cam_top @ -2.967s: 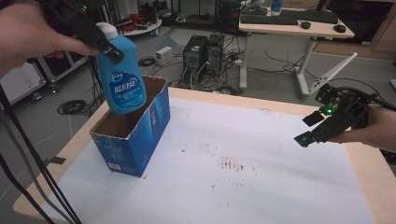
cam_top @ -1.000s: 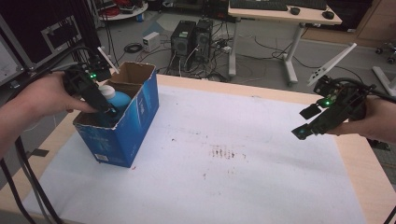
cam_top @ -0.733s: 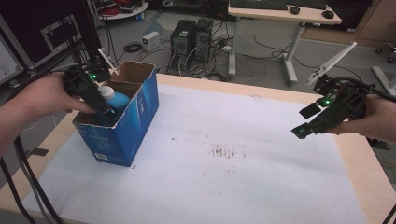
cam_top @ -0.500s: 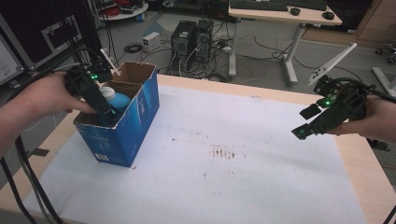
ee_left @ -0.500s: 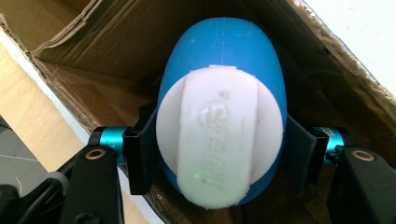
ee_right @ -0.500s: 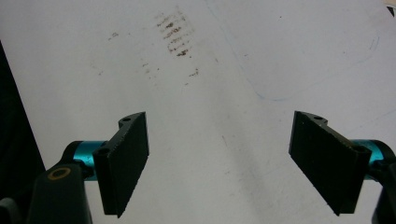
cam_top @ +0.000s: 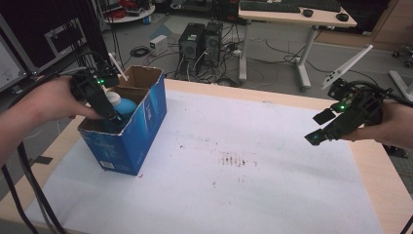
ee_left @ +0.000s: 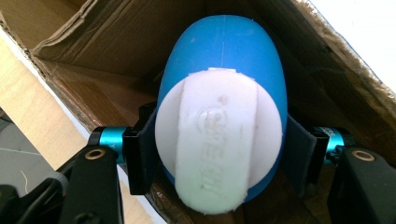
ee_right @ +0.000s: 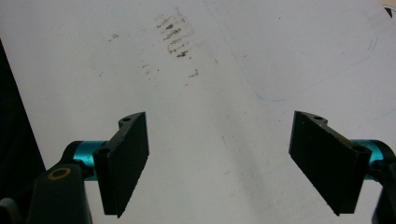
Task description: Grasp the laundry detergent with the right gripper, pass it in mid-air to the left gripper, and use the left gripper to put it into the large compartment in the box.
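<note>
A blue bottle (cam_top: 123, 106) with a white cap (ee_left: 218, 143) stands inside an open blue cardboard box (cam_top: 141, 129) at the table's left. My left gripper (cam_top: 113, 116) reaches down into the box, and in the left gripper view its jaws press both sides of the blue bottle (ee_left: 224, 60) just below the cap. My right gripper (cam_top: 323, 130) hovers above the white sheet at the table's right. In the right gripper view its jaws stand wide apart with nothing between them (ee_right: 219, 161).
A white sheet (cam_top: 234, 185) with dark smudges (cam_top: 234, 160) covers the wooden table (cam_top: 375, 161). The box's brown inner walls (ee_left: 107, 42) close in around the bottle. Beyond the far edge are computer towers (cam_top: 199, 44), cables and a desk (cam_top: 292, 19).
Three seconds ago the bottle hung above the box in my left gripper; since then it has gone down inside. Over the last second nothing has visibly moved. The right gripper has kept its place.
</note>
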